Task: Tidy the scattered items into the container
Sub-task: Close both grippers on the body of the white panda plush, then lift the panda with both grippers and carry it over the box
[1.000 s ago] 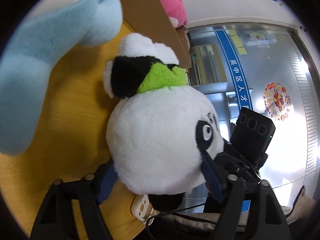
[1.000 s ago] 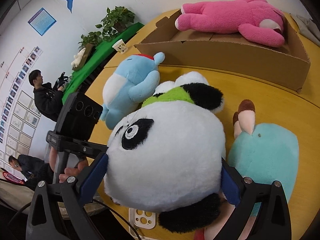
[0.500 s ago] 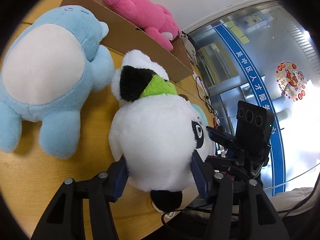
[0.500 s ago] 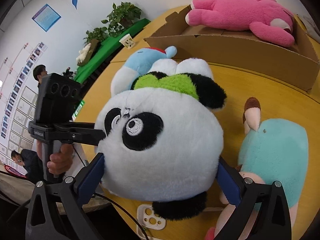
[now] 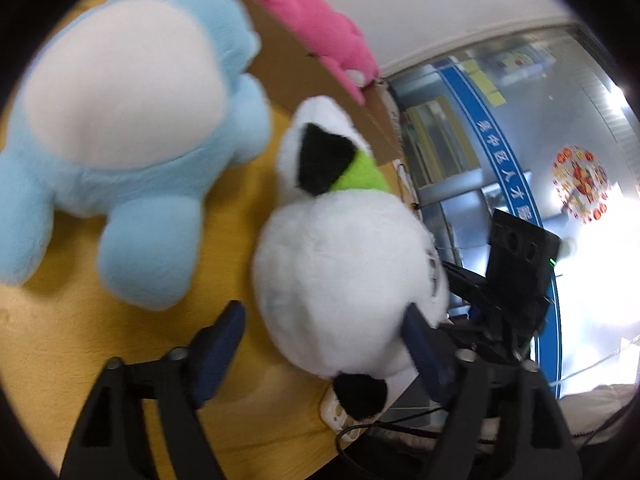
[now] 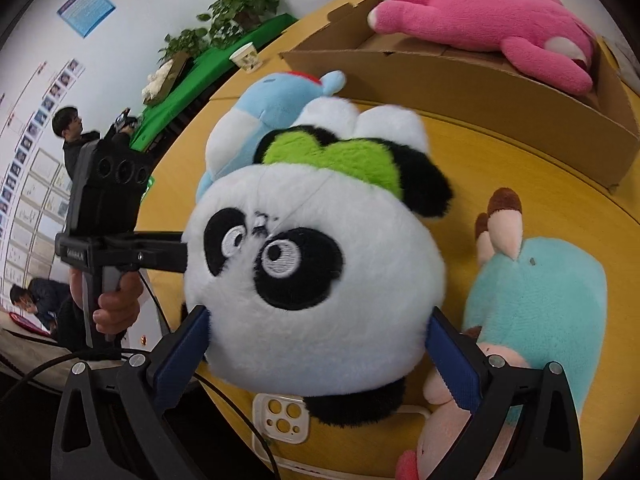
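A panda plush point(image 6: 316, 280) with a green collar hangs over the yellow table's edge, its head squeezed between the blue pads of my right gripper point(image 6: 318, 356). In the left wrist view the panda plush point(image 5: 344, 280) sits between the jaws of my left gripper point(image 5: 320, 350), which are opening. Its left pad point(image 5: 218, 348) stands clear of the fur and the right pad only brushes it. The cardboard box point(image 6: 480, 96) lies at the back with a pink plush point(image 6: 500, 28) on it. A hand holds the left gripper's body point(image 6: 108, 208) beside the panda.
A light blue plush point(image 5: 120, 120) lies on the table point(image 5: 60, 340) left of the panda, close to the cardboard box point(image 5: 288, 60). A teal plush point(image 6: 536, 308) lies on the right. A white phone case point(image 6: 282, 416) sits at the table edge. People stand in the background.
My left gripper's jaws have spread, and its left pad has come off the panda. The left camera has shifted sideways. The right gripper keeps its hold, and the panda's face has turned further toward it.
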Motion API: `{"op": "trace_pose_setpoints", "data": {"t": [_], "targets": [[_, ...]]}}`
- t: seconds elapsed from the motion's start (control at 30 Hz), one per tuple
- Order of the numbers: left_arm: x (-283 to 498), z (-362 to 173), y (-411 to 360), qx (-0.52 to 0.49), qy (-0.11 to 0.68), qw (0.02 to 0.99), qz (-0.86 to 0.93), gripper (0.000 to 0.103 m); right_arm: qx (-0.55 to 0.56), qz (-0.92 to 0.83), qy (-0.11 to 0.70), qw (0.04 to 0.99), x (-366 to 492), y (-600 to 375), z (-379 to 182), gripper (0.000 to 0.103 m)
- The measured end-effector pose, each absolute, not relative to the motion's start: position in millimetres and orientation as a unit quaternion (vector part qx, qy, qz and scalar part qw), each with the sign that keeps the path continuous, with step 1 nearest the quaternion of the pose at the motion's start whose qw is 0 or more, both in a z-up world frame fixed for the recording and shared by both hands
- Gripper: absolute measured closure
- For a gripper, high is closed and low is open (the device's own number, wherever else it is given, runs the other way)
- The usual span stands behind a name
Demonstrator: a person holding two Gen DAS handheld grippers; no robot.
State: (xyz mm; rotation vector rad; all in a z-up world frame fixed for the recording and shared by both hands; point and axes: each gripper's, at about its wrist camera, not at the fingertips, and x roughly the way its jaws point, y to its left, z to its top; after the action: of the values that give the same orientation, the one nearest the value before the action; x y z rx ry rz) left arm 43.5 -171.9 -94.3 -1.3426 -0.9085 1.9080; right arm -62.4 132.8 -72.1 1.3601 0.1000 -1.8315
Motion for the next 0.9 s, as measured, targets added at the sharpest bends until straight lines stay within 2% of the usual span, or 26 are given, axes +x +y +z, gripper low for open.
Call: {"op": "trace_pose_setpoints", "data": {"t": [0.1,0.17,0.2,0.27,0.43,0.53,0.7,0.8,0.9], "targets": [[40.6,-108.9,-182.7,-0.51,-0.381,0.318,0.702,0.018,0.537,-0.732,0.052,0.416,-58.5,120.9,-71.9,0.0],[40.3,-108.0,-183.0,-0.507,-0.374,0.328,0.704,0.017,0.537,-0.735,0.049,0.411,-57.9,116.0,-72.3,0.0],[40.3,-105.5,-182.2,-0.504,-0.367,0.34,0.704,0.019,0.537,-0.736,0.05,0.409,-57.2,112.3,-72.4,0.0],[40.7,-100.4,-180.5,-0.496,-0.361,0.36,0.703,0.031,0.537,-0.735,0.051,0.411,-55.3,104.7,-72.8,0.0],[41.2,-100.5,-196.1,-0.499,-0.36,0.373,0.695,0.043,0.536,-0.735,0.056,0.41,-46.2,89.2,-78.3,0.0],[41.7,-109.5,-204.7,-0.505,-0.381,0.381,0.674,0.048,0.53,-0.735,0.012,0.422,-48.8,103.5,-80.0,0.0],[39.8,-118.5,-211.8,-0.506,-0.402,0.377,0.664,0.049,0.551,-0.713,-0.08,0.427,-58.9,138.9,-97.6,0.002],[37.7,-121.8,-216.8,-0.509,-0.408,0.37,0.662,0.049,0.553,-0.708,-0.099,0.428,-57.1,142.9,-102.7,0.002],[34.1,-126.5,-222.8,-0.52,-0.411,0.351,0.661,0.055,0.547,-0.705,-0.135,0.431,-58.8,150.2,-102.7,0.002]]}}
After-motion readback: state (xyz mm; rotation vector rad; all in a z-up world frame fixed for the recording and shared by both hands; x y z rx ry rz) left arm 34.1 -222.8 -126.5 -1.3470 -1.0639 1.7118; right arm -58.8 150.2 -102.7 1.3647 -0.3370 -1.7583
